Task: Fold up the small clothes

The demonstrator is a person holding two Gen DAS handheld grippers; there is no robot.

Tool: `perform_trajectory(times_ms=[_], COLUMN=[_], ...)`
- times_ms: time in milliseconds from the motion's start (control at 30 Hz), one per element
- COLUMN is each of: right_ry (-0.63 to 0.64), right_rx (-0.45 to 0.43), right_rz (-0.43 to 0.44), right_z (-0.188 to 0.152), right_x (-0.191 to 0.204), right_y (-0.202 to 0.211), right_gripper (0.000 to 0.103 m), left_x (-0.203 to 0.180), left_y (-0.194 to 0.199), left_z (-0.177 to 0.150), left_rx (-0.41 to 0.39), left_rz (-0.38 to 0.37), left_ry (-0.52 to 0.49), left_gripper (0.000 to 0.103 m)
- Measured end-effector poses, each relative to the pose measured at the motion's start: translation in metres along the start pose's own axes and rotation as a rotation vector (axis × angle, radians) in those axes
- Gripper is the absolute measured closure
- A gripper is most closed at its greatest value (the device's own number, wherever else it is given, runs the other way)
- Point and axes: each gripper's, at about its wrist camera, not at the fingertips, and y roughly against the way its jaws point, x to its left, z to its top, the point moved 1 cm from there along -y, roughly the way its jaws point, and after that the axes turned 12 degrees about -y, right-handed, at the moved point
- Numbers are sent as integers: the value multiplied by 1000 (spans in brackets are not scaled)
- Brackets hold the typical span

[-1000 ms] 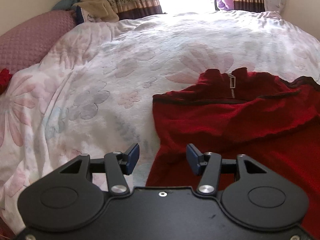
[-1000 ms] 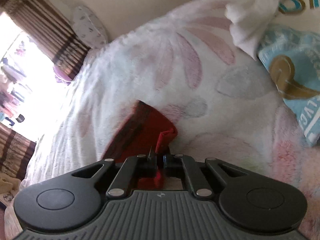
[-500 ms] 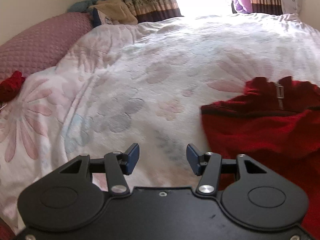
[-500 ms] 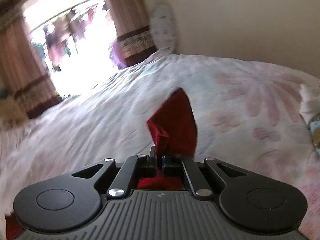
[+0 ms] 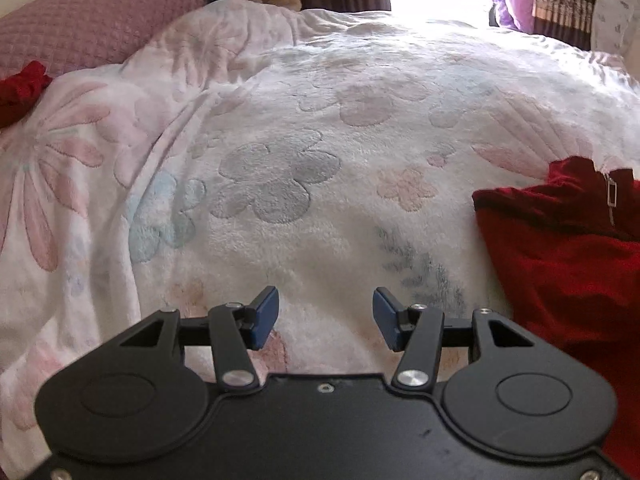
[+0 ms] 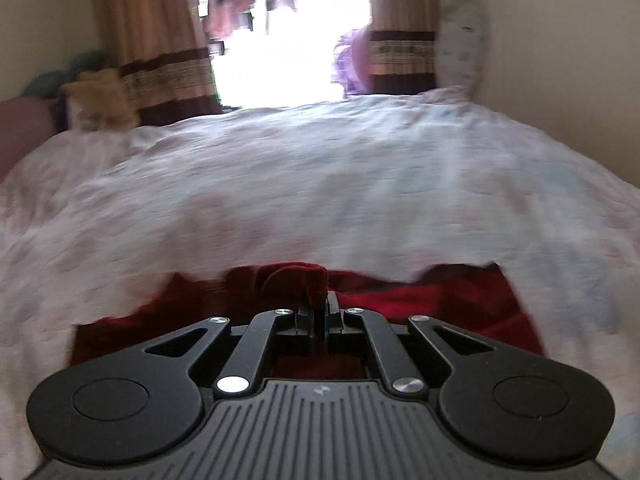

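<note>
right claw (image 6: pixel 319 312) clenched on red garment (image 6: pixel 420 300); left claw (image 5: pixel 325 318) released above blanket (image 5: pixel 280 120).

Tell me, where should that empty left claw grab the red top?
Probably the near left corner of the red zip-neck top, reached from its right. That edge lies flat on the floral blanket, nearest the open left gripper; the right gripper already pinches another fold.
</note>
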Motion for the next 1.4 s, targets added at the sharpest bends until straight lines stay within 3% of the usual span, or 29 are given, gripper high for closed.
perform_trajectory(times_ms=[300, 433, 500, 567, 633, 833, 1167, 1233, 1400], right_ry=[75, 159, 155, 149, 160, 183, 140, 133, 171], right_rx=[67, 122, 171, 289, 340, 315, 275, 280, 364], right_rz=[158, 145, 114, 102, 109, 138, 150, 129, 43], right_z=[-69, -101, -114, -129, -141, -135, -114, -114, -139], right_x=[111, 147, 151, 152, 152, 152, 158, 160, 157], right_y=[0, -5, -16, -34, -40, -21, -5, -14, -54], right_gripper=[99, 99, 93, 69, 55, 44, 41, 31, 30], left_x=[5, 10, 12, 11, 10, 7, 8, 7, 10], left_y=[14, 13, 13, 14, 15, 14, 11, 11, 14], left_z=[2, 1, 1, 1, 1, 2, 1, 1, 1], left_rx=[-38, -28, -27, -29, -29, -28, -15, -10, -20], left_rz=[-37, -44, -49, -49, -49, -51, -47, -48, -44], left_ry=[23, 46, 58, 58, 55, 47, 49, 40, 35], left_gripper=[49, 49, 49, 49, 49, 49, 49, 49, 49])
